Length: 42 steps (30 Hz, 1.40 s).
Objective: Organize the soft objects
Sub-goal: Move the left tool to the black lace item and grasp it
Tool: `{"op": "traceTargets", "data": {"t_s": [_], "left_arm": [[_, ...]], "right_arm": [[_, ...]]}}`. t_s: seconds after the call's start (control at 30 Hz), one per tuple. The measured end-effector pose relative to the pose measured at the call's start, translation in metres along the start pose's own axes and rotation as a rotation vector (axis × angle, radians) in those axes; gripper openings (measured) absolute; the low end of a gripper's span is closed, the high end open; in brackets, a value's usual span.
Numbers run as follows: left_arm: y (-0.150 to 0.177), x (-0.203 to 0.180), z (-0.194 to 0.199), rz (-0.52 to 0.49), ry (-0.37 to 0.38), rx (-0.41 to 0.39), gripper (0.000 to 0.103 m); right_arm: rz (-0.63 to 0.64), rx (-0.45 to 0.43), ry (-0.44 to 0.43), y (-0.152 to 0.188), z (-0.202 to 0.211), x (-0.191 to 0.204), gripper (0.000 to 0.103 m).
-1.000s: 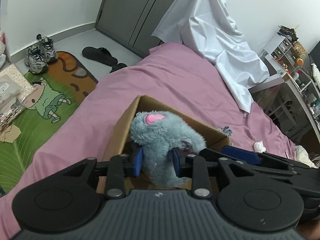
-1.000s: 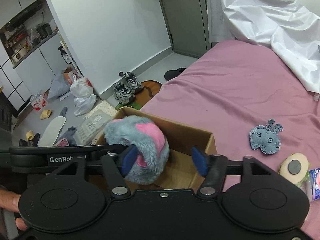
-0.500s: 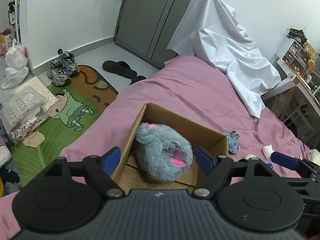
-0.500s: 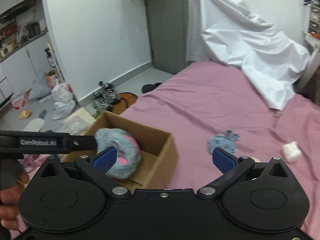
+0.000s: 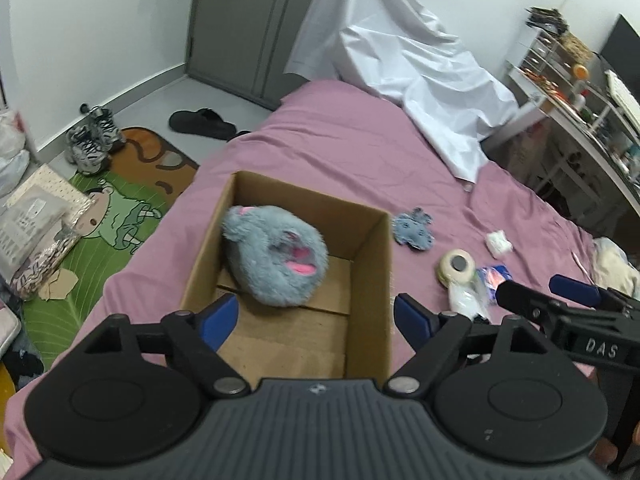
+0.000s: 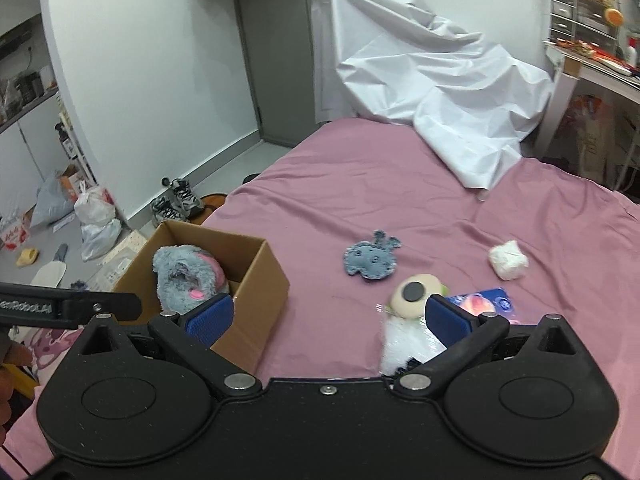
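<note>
A fluffy grey plush with pink patches (image 5: 276, 256) (image 6: 186, 272) lies inside the open cardboard box (image 5: 372, 280) (image 6: 260, 300) on the pink bed. My left gripper (image 5: 316, 316) hovers above the box's near end. Its jaws are opening, with nothing between the pads. My right gripper (image 6: 326, 314) stands open over the bed just right of the box, also holding nothing. Loose on the sheet right of the box lie a flat blue-grey plush (image 5: 414, 230) (image 6: 370, 260), a cream round plush with a dark spot (image 5: 456, 266) (image 6: 412, 296) and a white wad (image 5: 498, 242) (image 6: 507, 265).
A blue packet (image 6: 480, 304) and a clear-wrapped white item (image 6: 404, 344) lie by the cream plush. A white sheet (image 5: 412, 68) is draped at the bed's far end. Sneakers (image 5: 90, 144), a green mat (image 5: 100, 232) and bags (image 6: 96, 220) are on the floor left; a cluttered desk (image 5: 580, 92) stands right.
Both grippers were closed on the grey plush over the box; they opened and drew back and up. The plush now rests in the box.
</note>
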<state>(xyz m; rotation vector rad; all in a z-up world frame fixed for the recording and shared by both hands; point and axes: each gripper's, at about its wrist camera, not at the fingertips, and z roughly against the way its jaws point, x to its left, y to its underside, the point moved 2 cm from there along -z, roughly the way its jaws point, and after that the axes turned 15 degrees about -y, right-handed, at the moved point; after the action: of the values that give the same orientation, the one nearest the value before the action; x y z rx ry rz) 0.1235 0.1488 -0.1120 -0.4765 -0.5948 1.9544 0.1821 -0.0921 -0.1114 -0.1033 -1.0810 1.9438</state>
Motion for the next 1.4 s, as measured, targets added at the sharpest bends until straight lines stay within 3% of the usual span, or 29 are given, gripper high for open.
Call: {"op": "traceTargets", "data": {"t_s": [0.43,0.87,1.2,1.4], "left_arm": [[0.005,-0.032,0.047,-0.097,0.068,-0.028,0.089],[0.010,-0.072,0.074,-0.222,0.041,-0.076,0.089],[0.009,-0.093,0.076,-0.233,0.026,-0.070,0.089],[0.008,-0.107,0.073,-0.245,0.021,-0.068,0.096]], "right_arm": [[-0.079,-0.080,0.002,0.011,0.059,-0.027,0.103],[-0.170,-0.147,-0.014,0.024,0.108,-0.062,0.103],[-0.197,-0.175,-0.011,0.034,0.128,-0.083,0.103],[-0.216,-0.175,-0.019,0.039,0.131,-0.095,0.103]]}}
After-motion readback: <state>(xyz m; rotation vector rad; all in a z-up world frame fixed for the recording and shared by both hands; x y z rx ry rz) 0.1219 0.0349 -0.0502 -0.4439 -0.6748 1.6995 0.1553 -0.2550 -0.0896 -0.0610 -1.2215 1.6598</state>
